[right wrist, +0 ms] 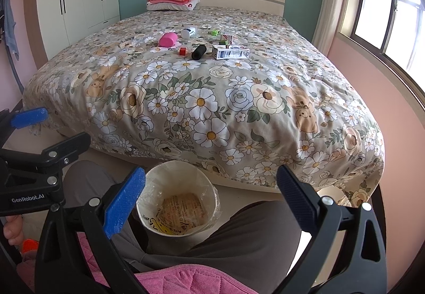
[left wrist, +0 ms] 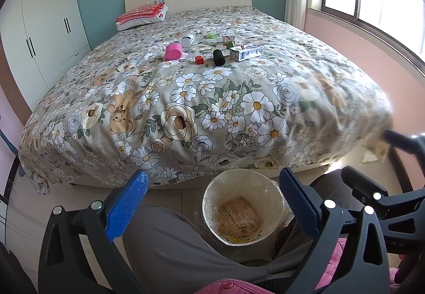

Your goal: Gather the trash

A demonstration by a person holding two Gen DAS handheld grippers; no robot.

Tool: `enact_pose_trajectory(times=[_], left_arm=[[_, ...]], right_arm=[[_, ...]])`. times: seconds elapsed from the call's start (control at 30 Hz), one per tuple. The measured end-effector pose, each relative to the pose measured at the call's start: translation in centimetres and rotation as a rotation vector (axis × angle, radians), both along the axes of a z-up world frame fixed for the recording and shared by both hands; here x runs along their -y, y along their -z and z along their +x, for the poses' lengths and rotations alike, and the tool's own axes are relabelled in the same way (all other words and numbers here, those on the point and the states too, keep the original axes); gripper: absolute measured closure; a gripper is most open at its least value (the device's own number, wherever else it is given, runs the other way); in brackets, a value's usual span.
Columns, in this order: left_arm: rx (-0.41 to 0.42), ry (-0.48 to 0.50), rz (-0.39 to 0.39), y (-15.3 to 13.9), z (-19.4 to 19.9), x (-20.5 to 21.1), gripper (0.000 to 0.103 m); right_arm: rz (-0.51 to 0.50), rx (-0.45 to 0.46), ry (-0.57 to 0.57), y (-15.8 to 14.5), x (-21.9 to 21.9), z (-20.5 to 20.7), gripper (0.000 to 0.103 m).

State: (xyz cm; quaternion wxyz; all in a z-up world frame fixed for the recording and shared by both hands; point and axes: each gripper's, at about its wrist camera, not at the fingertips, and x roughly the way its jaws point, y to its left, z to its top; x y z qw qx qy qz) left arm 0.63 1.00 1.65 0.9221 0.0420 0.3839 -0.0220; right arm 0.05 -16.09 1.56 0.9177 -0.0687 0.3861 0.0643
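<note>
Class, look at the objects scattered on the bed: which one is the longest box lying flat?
The white-and-blue carton, at the right end of the cluster beside the black cylinder. The red cube and the other boxes are far shorter.

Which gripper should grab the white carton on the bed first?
Right, marginally. White carton sits at the right end of the clutter; both the right gripper and left gripper hang open over the bin.
</note>
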Motion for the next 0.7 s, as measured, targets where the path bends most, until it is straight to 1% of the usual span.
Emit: enact_pose_trajectory(times=[0.17, 0.37, 0.53, 0.7], left_arm=[[0.022, -0.024, -0.029, -1.0, 1.8, -0.5, 0.002], [0.065, -0.038, -0.037, -2.8, 4.3, -0.8, 0.002], [0.064, -0.050, -0.042, -3.7, 8.0, -1.2, 0.002], [0.054, -0.072, -0.029, -4.1, 12.7, -1.8, 0.002]], right_arm=[[0.017, 0.034, 0.007, -1.5, 0.6, 1.2, 0.006], [0.006, 0.083, 0.015, -3.8, 1.3, 4.1, 0.007], [-0.001, 0.085, 0.012, -4.8, 1.4, 7.5, 0.007], [-0.005, 0.075, 0.005, -5.3, 1.2, 11.9, 0.007]])
